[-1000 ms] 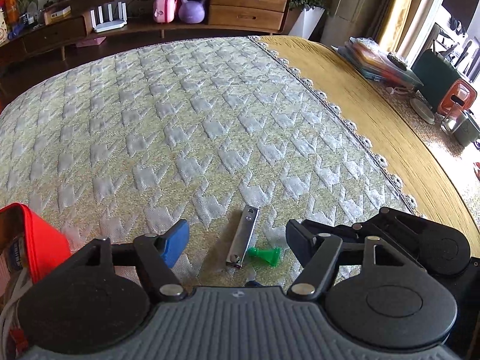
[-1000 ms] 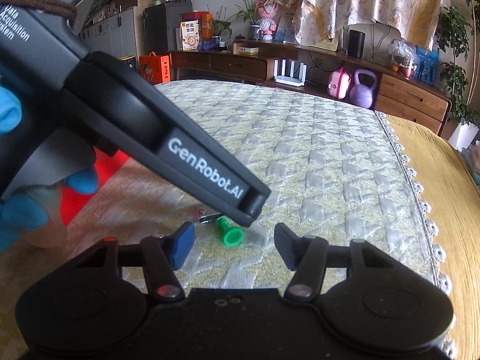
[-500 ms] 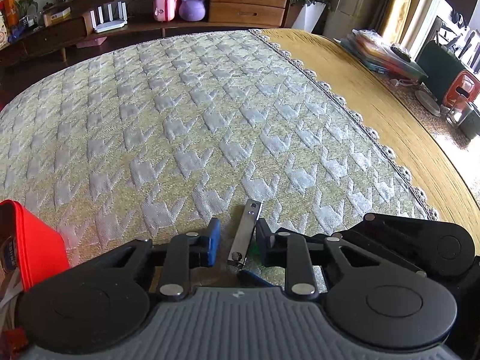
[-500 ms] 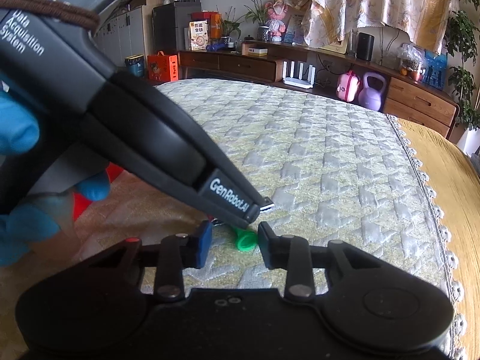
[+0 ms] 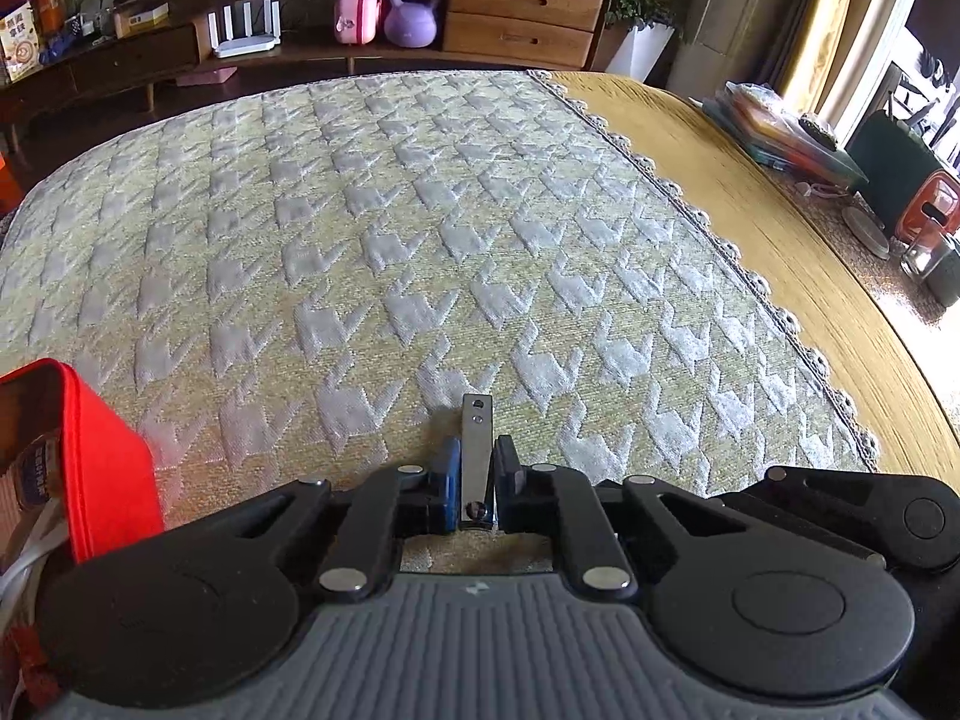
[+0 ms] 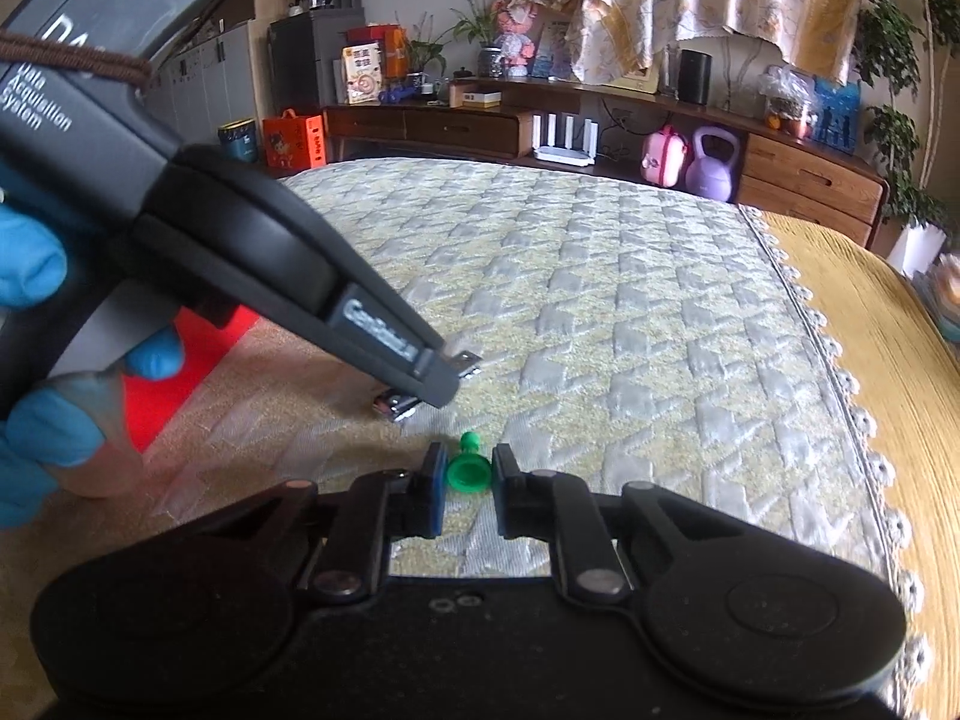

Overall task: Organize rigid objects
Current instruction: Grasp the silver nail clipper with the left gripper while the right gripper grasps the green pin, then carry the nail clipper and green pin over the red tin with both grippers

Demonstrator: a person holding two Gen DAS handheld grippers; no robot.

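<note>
left tool (image 5: 477,483) closing on flat silver metal nail clipper (image 5: 477,450); right tool (image 6: 468,474) clamped on small green plastic peg (image 6: 465,468); both low on quilted surface (image 5: 420,210); imo lift straight, slow, no twisting

Both wrist cameras look steeply down, close over the patterned cloth (image 5: 420,210), sharing the far sideboard (image 6: 804,180).

The left gripper's fingers (image 5: 447,489) cover the nail clipper's (image 5: 476,450) sides; the red box (image 5: 90,456) runs off the frame; shelf labels are unreadable.
</note>
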